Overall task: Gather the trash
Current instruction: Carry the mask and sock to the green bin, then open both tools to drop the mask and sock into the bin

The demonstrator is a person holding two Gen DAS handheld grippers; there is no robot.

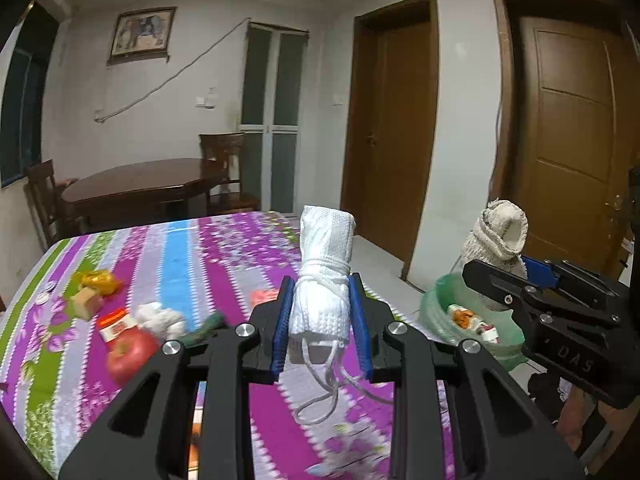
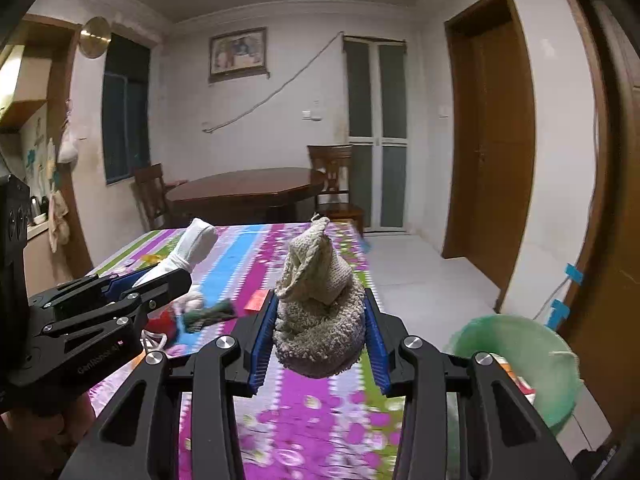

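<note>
An apple (image 1: 132,354) and scraps lie on the striped cloth (image 1: 224,248); the left gripper (image 1: 320,320) clamps a white roll (image 1: 324,272) above it, the right gripper (image 2: 320,332) clamps a beige rag (image 2: 320,316), green bin (image 2: 520,364) far right

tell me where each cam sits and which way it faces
Left wrist: on the left gripper, facing along its fingers over the striped table; it grips a white cloth bundle.
Right wrist: on the right gripper, facing the same way, gripping a beige knit cloth.
Shared: table, green bin, each other's gripper.
</note>
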